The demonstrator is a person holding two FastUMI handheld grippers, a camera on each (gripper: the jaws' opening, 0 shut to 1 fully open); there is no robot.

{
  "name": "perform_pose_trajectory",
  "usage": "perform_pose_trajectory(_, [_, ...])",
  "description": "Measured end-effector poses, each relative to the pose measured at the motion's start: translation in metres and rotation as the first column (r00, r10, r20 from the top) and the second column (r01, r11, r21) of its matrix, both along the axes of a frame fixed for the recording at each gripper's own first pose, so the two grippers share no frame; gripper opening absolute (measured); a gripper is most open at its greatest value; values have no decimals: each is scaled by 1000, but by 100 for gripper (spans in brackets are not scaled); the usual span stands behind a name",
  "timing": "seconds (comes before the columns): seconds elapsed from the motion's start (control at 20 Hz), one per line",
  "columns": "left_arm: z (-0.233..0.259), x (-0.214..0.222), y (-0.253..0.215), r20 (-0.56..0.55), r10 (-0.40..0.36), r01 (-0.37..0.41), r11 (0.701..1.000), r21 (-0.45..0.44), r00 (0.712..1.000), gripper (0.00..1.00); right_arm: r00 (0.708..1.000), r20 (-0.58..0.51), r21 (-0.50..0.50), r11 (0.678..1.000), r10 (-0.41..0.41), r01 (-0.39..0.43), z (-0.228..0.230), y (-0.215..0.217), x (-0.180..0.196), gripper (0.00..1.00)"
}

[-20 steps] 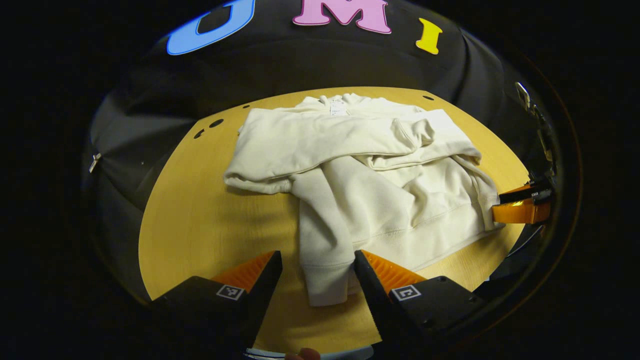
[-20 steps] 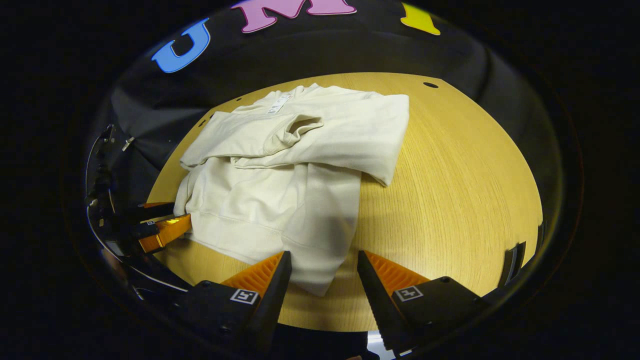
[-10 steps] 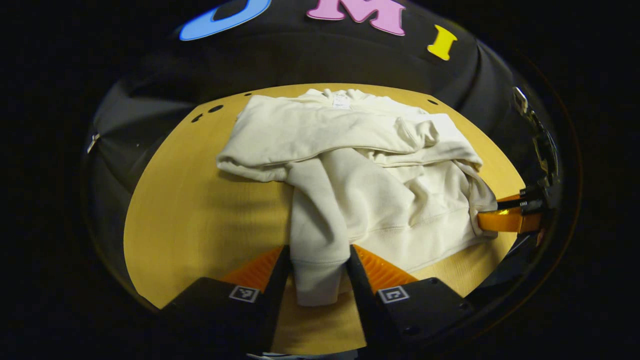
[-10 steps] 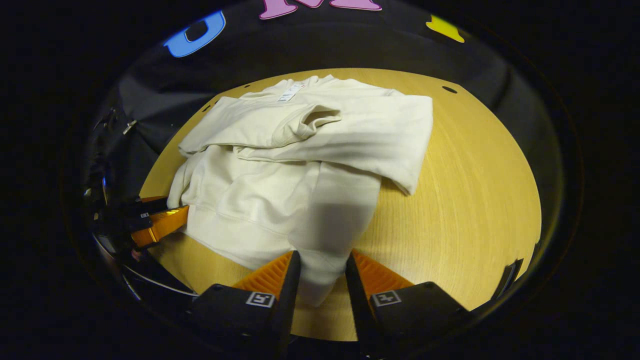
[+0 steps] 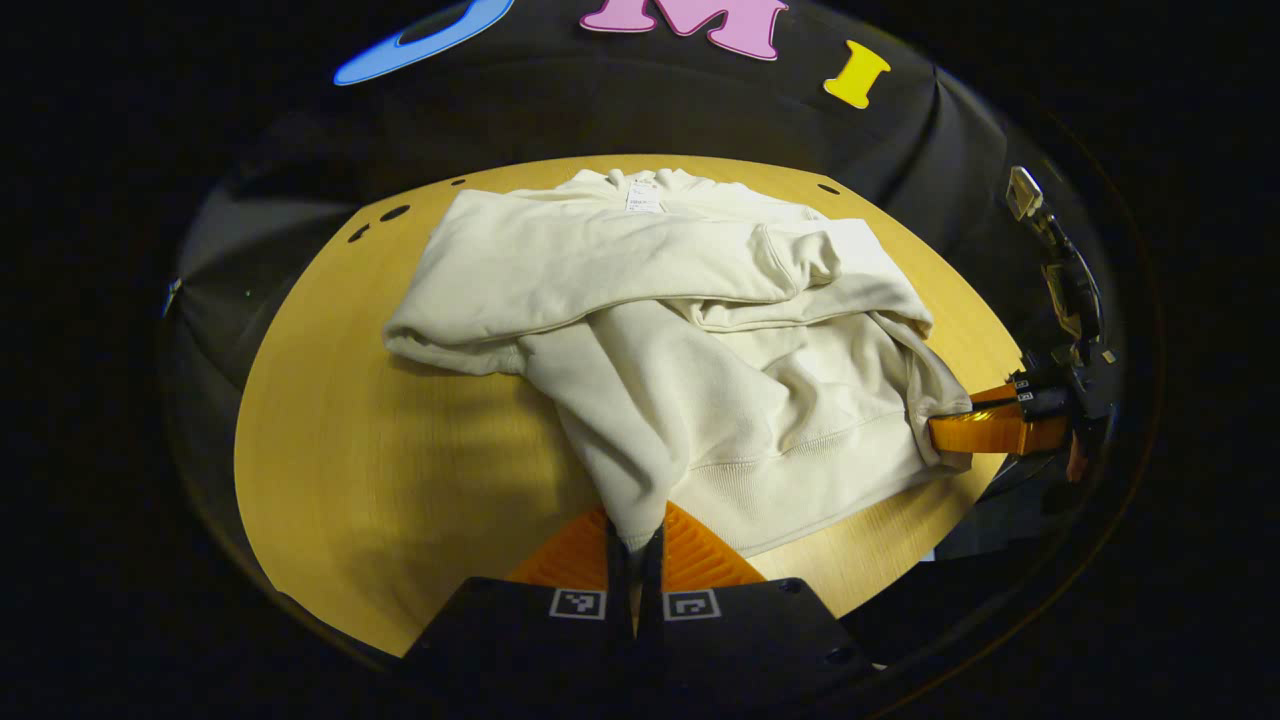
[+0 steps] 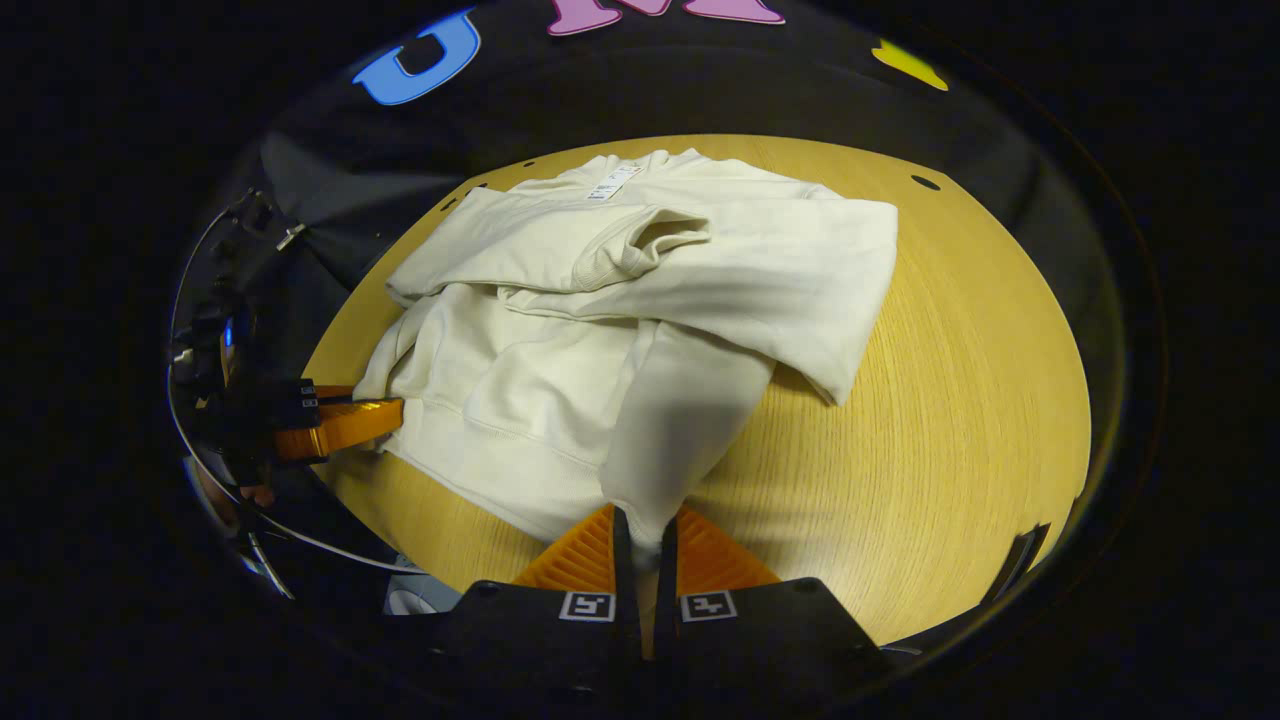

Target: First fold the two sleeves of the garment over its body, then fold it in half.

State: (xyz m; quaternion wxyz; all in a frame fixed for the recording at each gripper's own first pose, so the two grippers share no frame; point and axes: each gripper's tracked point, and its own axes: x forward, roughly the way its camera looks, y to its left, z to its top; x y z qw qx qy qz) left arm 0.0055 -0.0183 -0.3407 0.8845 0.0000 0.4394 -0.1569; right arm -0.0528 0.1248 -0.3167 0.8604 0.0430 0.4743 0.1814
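Garment (image 5: 700, 330) on table (image 5: 380, 480), collar toward far wall; each hand-held gripper (image 5: 636, 540) (image 6: 640, 545) clamps hem corner.

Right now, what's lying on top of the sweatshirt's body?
Both sleeves lie folded across the upper body of the sweatshirt, one overlapping the other. The chest beneath them is covered. Each hand-held gripper pinches a hem corner.
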Motion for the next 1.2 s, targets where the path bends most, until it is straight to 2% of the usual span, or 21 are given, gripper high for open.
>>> perform_pose_trajectory(0.15, [5,-3,0,-51,2,-5,998,-56,999,6,999,-33,52,998,-17,19,10,-5,4,9])
perform_pose_trajectory(0.25, [18,-2,1,-46,-1,-2,997,-76,999,6,999,-25,67,998,-20,22,23,-6,7,8])
perform_pose_trajectory(0.4, [57,0,5,5,16,-16,994,-107,1000,6,999,52,78,997,-10,6,57,-4,19,9])
perform_pose_trajectory(0.6, [107,24,15,97,81,-65,985,-158,992,6,987,145,144,988,-72,51,104,-4,50,8])
perform_pose_trajectory(1.0, [146,71,26,209,110,-85,989,-124,972,6,962,246,195,978,-121,73,151,8,114,8])
perform_pose_trajectory(1.2, [164,99,26,239,135,-102,984,-146,962,6,951,267,222,971,-152,93,166,9,144,8])
